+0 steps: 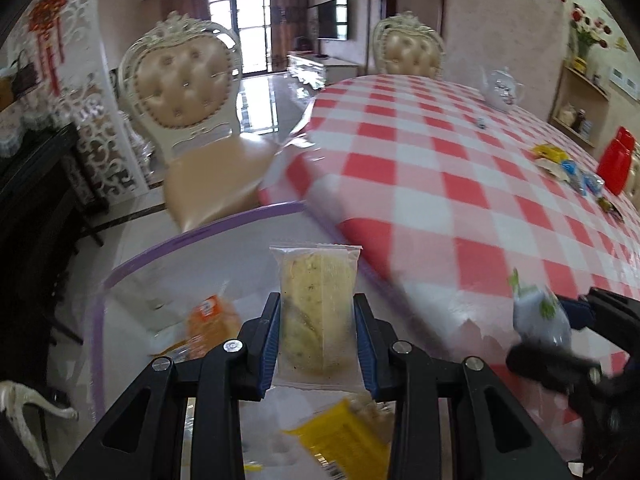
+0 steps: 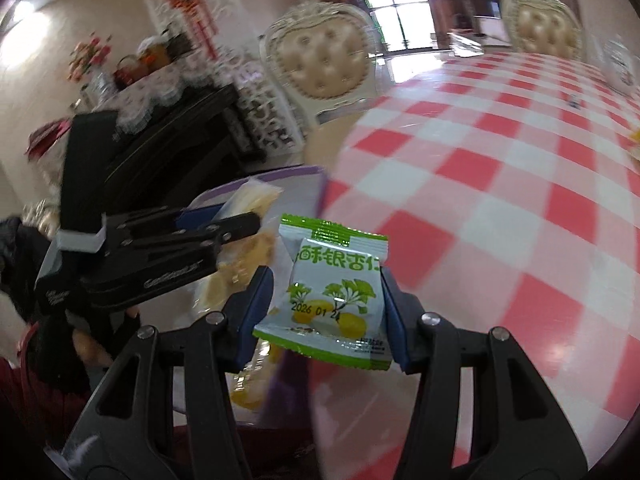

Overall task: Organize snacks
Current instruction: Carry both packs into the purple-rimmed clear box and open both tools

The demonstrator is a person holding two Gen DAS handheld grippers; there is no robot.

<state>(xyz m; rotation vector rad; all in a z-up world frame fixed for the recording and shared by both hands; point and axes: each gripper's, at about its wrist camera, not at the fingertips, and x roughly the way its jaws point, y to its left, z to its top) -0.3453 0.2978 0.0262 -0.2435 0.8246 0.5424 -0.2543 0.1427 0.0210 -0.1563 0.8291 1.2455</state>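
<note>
While the left gripper (image 1: 316,340) is clamping a clear-wrapped biscuit (image 1: 316,312) directly above the purple-rimmed bin (image 1: 132,258), the right gripper (image 2: 324,312) is pinching a green-and-white packet (image 2: 334,300) just beside that bin, presumably both for dropping in.

room: dining area opening onto a lounge | table: red-and-white checked cloth (image 1: 460,168) | seating: two cream carved chairs with tufted beige backs (image 1: 184,80) (image 1: 410,46) | floor: glossy pale tile (image 1: 260,100) | light: daylight through a glazed balcony door (image 1: 244,20) | far wall: television (image 1: 334,18) | side: dark cabinet (image 2: 176,148), white lattice screen (image 1: 88,20)
</note>
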